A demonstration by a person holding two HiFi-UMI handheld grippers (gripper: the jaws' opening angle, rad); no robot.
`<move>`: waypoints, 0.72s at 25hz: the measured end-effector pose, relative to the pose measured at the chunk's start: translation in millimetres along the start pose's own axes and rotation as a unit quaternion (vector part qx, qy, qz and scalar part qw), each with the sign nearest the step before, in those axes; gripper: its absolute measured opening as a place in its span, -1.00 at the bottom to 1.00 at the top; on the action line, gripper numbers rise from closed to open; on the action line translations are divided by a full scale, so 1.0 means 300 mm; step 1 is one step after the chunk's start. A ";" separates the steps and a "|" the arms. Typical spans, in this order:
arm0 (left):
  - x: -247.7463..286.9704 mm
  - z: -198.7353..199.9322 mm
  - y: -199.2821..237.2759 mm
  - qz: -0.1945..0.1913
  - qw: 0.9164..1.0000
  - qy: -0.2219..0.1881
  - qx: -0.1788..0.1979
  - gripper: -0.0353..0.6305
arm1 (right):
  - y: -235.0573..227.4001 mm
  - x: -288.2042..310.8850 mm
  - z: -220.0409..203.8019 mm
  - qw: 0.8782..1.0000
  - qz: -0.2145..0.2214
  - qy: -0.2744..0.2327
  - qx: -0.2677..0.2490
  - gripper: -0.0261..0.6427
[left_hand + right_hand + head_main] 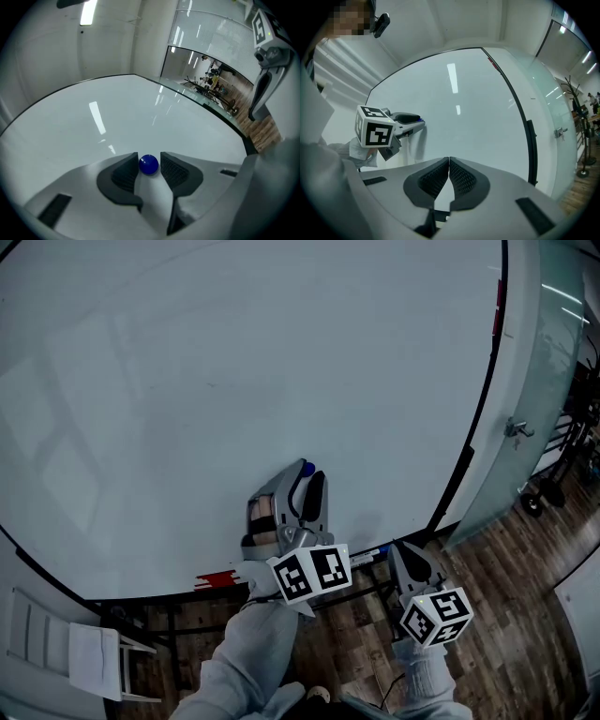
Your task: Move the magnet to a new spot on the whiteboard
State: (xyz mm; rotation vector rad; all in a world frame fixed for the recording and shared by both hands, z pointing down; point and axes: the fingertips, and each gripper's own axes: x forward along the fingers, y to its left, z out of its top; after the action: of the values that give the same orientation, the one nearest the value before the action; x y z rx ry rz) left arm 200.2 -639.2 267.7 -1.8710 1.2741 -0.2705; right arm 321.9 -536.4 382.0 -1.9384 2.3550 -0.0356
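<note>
Magnet [148, 164]: small blue ball, on the whiteboard [234, 381] low and right of centre in the head view, not far above the board's bottom edge. It sits right between the pads of the left gripper [149, 157]. The left pad looks to be touching it and there's a sliver of gap at the right pad, so the jaws bracket it but aren't clamped. Right gripper [449, 161]: clenched, pads together, nothing in it, hanging below the board's lower right corner, apart from the left one. In the right gripper view the left gripper's marker cube [375, 127] sits at frame left, with its nose against the board. Around the magnet the board surface is bare, with only ceiling-light reflections on it. There's lots of open board up and to the left in the head view, less to the right before the black frame edge [483, 399], and very little below. A red item [217, 579] lies at the bottom edge, lower left of the left gripper; can't tell what it is. Past the frame on the right is a glass panel [548, 352] with a metal handle [517, 429]. Wood floor [525, 615] fills the lower right, with a wheeled stand [539, 498] at far right. A white chair-like frame [94, 652] is at lower left, under the board. Grey sleeves [253, 652] run up from bottom centre.
</note>
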 end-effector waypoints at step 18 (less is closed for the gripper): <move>-0.010 0.007 0.012 -0.002 1.000 -0.010 -0.015 -0.53 | -0.006 -0.012 -0.008 1.000 -0.006 0.001 0.004 -0.84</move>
State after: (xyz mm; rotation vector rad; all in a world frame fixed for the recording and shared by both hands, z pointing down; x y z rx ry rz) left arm 197.7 -636.1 264.6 -1.8977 1.2674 -0.2343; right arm 324.1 -533.3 384.6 -1.9490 2.3413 -0.0472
